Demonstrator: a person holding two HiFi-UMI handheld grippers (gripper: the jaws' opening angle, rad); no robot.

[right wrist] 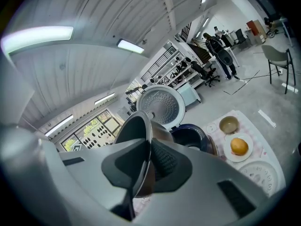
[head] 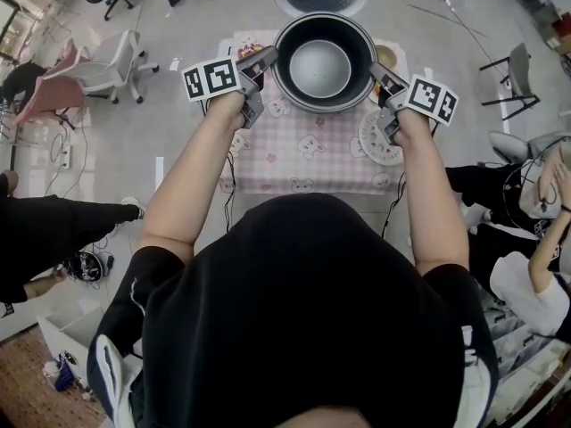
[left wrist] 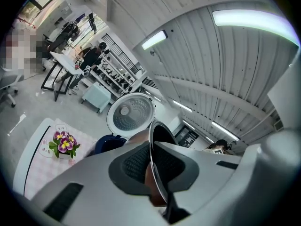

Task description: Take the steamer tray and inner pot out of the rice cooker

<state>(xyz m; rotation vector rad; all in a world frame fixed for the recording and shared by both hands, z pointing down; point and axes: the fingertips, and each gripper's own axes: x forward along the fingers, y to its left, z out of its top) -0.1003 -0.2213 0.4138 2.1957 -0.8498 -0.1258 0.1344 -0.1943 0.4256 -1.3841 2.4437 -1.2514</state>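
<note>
Both tools pinch the same thing: the left gripper (head: 269,58) is pressed onto the left rim of the inner pot (head: 322,68), and the right gripper (head: 376,69) is pressed onto its right rim. Each gripper view shows the thin metal edge caught between two ribbed pads. The pot, dark outside and pale grey within, sits at the upper centre of the head view, held clear of the rice cooker (right wrist: 190,134) (its round lid (right wrist: 160,105) stands open behind). Below the pot lies a table (head: 294,163) in pink checked cloth. The white perforated steamer tray (head: 379,139) rests on it at the right, just under the right gripper.
</note>
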